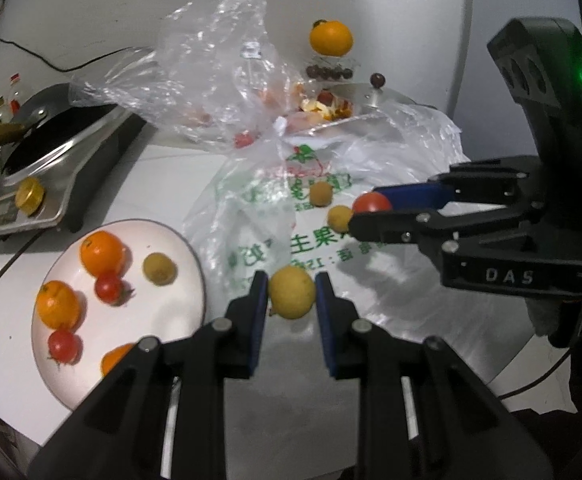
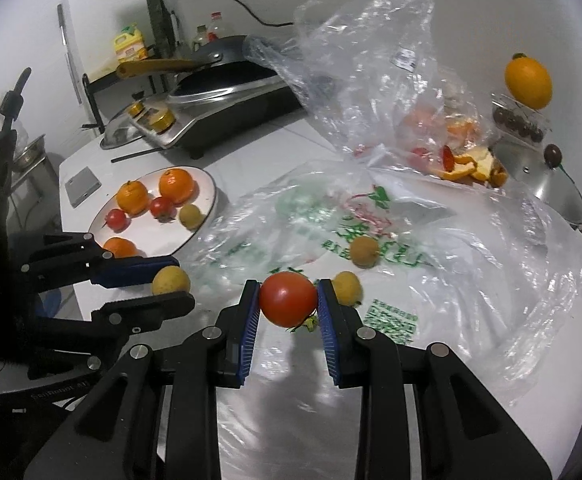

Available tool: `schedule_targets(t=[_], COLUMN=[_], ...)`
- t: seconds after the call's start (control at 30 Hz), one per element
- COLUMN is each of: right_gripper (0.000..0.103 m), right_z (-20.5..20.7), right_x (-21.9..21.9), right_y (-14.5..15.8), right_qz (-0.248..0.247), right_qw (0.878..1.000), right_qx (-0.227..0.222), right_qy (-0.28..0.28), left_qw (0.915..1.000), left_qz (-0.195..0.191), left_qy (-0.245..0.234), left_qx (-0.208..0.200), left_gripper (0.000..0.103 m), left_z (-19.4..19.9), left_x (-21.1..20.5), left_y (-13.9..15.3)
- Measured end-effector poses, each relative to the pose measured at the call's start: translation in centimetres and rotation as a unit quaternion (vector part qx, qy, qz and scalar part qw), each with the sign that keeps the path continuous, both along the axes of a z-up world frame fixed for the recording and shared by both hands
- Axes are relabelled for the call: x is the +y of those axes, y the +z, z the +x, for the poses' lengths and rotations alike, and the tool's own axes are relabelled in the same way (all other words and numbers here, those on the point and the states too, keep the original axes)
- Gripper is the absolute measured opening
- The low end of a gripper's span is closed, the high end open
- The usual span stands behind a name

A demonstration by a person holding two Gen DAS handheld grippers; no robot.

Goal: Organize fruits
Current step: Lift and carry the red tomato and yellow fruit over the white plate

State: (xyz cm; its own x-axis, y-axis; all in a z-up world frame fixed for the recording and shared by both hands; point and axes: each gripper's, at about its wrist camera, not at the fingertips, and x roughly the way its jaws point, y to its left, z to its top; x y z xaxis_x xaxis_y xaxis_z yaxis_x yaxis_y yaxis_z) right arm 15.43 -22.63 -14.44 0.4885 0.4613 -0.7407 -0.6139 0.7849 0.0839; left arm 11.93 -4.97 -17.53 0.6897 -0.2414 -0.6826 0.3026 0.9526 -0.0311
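My left gripper [image 1: 291,290] is shut on a small yellow fruit [image 1: 292,292], held above the printed plastic bag [image 1: 291,216] just right of the white plate [image 1: 163,236]. The right gripper [image 2: 288,298] is shut on a red tomato [image 2: 288,299]; in the left wrist view it [image 1: 365,210] comes in from the right with the tomato [image 1: 371,202]. The plate [image 2: 207,188] carries oranges [image 2: 176,185], two tomatoes [image 2: 162,207] and a yellow fruit [image 2: 190,216]. Two more yellow fruits [image 2: 364,252] [image 2: 347,287] lie on the bag. The left gripper [image 2: 171,280] shows with its fruit [image 2: 170,280].
A cooker with a black pan [image 1: 55,136] stands behind the plate. A crumpled clear bag [image 1: 211,68] with fruit and peel sits at the back. An orange [image 1: 331,38] rests on a box of dark fruits [image 1: 329,72] beside a steel lid [image 2: 547,184]. A phone [image 2: 82,185] lies left of the plate.
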Motion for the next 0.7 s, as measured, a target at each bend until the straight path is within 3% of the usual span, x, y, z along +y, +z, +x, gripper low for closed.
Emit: schedule_targets(t=[0.7], right_gripper=[0.031], right_z=[-1.8], right_x=[6.2], right_y=[0.3], right_qz=[-0.015], right_qw=[0.999], right_qx=[0.000], right_qy=[0.049], left_qw=[0.9989], left_qz=[-0.015], left_qy=[0.041], left_qx=[-0.020], left_gripper=[0.024], left_z=[-2.4], left_x=[5.5], left_y=[0.9])
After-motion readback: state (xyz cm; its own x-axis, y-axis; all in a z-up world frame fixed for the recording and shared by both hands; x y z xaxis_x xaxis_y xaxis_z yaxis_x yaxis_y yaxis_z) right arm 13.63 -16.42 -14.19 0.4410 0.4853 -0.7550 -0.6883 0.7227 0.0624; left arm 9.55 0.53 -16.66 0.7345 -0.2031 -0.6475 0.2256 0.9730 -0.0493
